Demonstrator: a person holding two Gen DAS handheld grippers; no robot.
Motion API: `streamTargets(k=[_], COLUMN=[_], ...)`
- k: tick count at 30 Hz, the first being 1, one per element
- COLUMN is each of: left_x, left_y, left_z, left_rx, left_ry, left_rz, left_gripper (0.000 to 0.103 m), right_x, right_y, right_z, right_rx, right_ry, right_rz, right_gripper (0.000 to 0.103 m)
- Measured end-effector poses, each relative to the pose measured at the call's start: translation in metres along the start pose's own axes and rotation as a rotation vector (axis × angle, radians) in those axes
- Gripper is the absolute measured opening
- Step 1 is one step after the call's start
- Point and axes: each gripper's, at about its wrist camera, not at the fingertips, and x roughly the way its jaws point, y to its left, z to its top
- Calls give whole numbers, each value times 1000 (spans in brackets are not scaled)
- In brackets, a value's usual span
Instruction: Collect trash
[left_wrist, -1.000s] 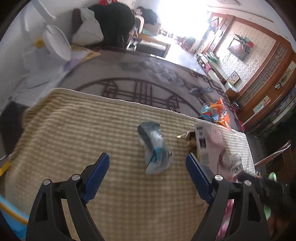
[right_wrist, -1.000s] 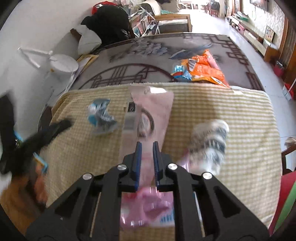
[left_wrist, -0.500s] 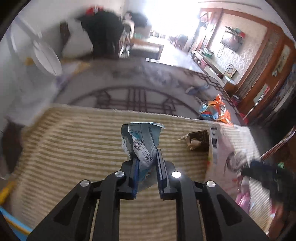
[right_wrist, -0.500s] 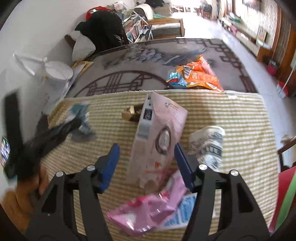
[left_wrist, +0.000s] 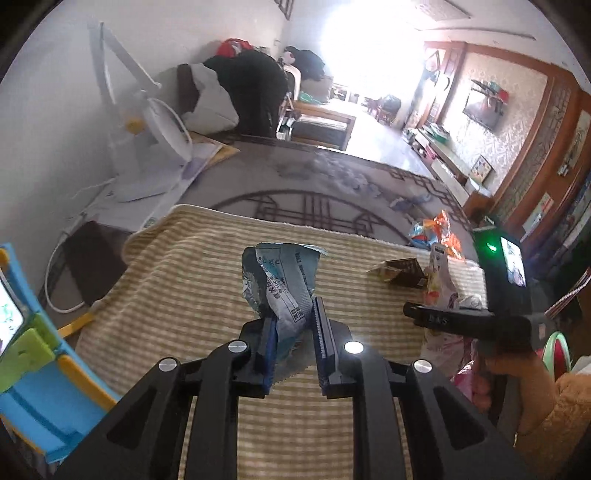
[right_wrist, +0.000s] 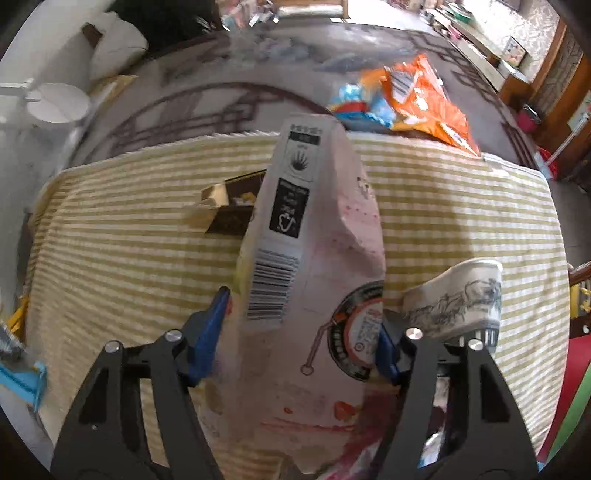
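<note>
The left hand-held gripper (left_wrist: 291, 338) has its blue pads clamped together on a crumpled wrapper (left_wrist: 279, 280); the right hand-held gripper (right_wrist: 301, 332) is spread wide around a pink bag (right_wrist: 314, 280).

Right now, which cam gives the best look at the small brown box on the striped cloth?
Right wrist. The small brown box lies open and fairly large in frame, though the pink bag covers its right end. In the left wrist view the box is small, far right, seen edge-on beside the same bag.

Both wrist views face forward, close over the striped cloth (left_wrist: 192, 280).
</note>
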Motion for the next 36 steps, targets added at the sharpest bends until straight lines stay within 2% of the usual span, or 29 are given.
streamTargets(k=[6,12,14,17,20,23,26,27,30,36], left_x=[-18,-28,-28,-28,-32,-36,-38,-38,-40,-44], left_y=[-4,-24,-31,-41,-53,-63,-68,-70,-71,-62], left_z=[6,2,-1,-5,-10,-15,-19,-20,-23,-25], left_rx=[-5,30,41,57,81,93,95,94,93,69], left_ry=[-29,-37,-30,-14,-11,-4,-2,-1,4,3], left_rz=[-9,-36,-43,-55,-63,-67,-68,-69,-67,-49], left_gripper=[15,15,15,15,16,16,16,17,17,17], right_x=[-84,-140,-146,-142,-149,-152,-153,-154,-153,-155], right_y=[13,1,-2,-14,-24,-28,-30,-30,-30,-42], right_z=[-28,-59,-66,-74,-79,-76,-68,-66,-62,-65], right_rx=[-89,-72,-41,-18,-7,-20,-14,-6,-8,18], right_ry=[-165,-281,-314,-308,-340,-370,-395,-402,-389,-364], right_rz=[114,132,123,115,107,87,119,141,169,165], right_gripper=[61,62,63,63,64,64,65,66,87,88])
